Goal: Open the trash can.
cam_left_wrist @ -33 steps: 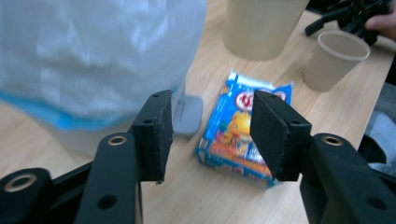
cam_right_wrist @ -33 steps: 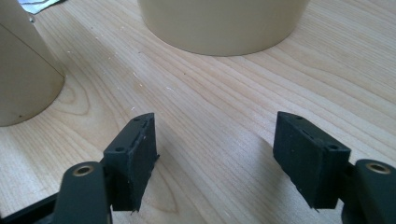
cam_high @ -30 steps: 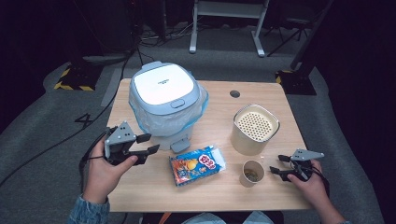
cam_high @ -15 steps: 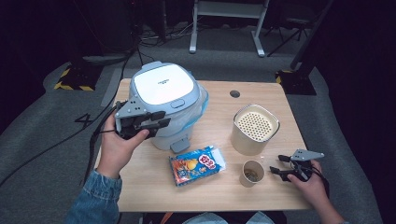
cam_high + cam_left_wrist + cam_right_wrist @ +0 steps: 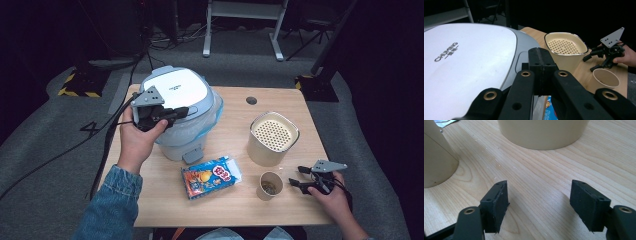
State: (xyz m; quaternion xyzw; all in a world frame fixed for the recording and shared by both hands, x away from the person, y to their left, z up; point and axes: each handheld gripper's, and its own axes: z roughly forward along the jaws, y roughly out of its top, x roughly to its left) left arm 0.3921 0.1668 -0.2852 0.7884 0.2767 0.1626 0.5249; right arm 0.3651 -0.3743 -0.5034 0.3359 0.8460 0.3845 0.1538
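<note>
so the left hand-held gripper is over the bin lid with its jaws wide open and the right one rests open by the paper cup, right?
Not quite: the left hand-held gripper is over the bin lid, but its jaws are shut with nothing between them, as the left gripper view shows. The right hand-held gripper does rest open by the paper cup.

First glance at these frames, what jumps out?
The big white-lidded rice cooker at the table's back left, with the left gripper shut, nothing between its jaws, over the lid's edge. To the right stands a cream canister with a perforated top. Nearer the front lie a bright snack packet and a paper cup, with the right gripper open just beside the cup.
</note>
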